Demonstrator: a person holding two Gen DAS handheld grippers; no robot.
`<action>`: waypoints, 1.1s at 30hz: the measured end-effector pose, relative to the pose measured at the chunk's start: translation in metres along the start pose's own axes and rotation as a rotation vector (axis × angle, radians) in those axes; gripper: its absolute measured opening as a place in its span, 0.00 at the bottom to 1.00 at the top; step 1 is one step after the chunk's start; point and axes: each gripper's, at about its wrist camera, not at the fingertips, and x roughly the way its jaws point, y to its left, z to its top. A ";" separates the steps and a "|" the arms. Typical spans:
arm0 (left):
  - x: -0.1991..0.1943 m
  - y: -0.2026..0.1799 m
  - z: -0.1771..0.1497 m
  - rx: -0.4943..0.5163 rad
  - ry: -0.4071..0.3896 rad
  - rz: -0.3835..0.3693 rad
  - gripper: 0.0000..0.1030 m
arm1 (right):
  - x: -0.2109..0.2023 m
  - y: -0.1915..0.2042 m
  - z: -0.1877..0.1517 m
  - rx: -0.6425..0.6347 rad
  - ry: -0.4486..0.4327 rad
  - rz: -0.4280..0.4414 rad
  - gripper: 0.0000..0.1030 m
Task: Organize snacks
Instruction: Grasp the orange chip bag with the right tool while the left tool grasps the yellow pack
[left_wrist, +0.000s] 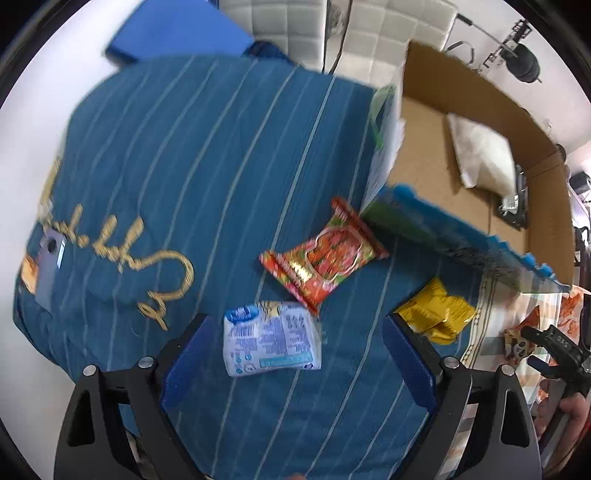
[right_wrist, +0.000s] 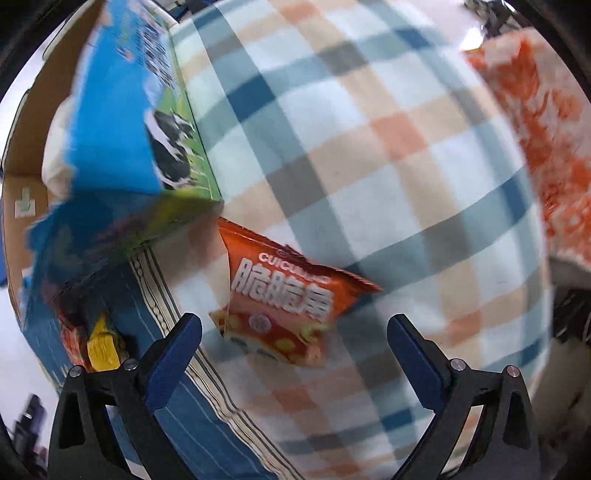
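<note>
Left gripper (left_wrist: 297, 349), right gripper (right_wrist: 293, 350): black triangular-cutout arms, silver round screws near the fingers, blue ribbed pads (left_wrist: 406, 354).

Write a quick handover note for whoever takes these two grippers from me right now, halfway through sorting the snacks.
Left gripper: open, empty, pointing down over the white and blue packet on the blue striped cloth.
Right gripper: open, empty, above the orange packet on the checked cloth.
Also loose on the blue cloth: the red packet and the yellow packet.
The box with the cow picture stands beside them.
Done: nothing visibly gripped yet.
Left: all four packets probably need sorting; the two under the grippers look like the next grabs.
</note>
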 end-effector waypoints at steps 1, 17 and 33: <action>0.005 -0.004 -0.001 0.008 0.013 -0.004 0.91 | 0.005 0.001 0.000 0.003 0.005 -0.003 0.91; 0.082 -0.130 0.001 0.008 0.176 -0.061 0.91 | 0.006 0.015 -0.052 -0.124 -0.010 -0.107 0.49; 0.060 -0.082 -0.036 0.031 0.207 -0.126 0.91 | -0.006 0.013 -0.095 -0.176 -0.025 -0.093 0.49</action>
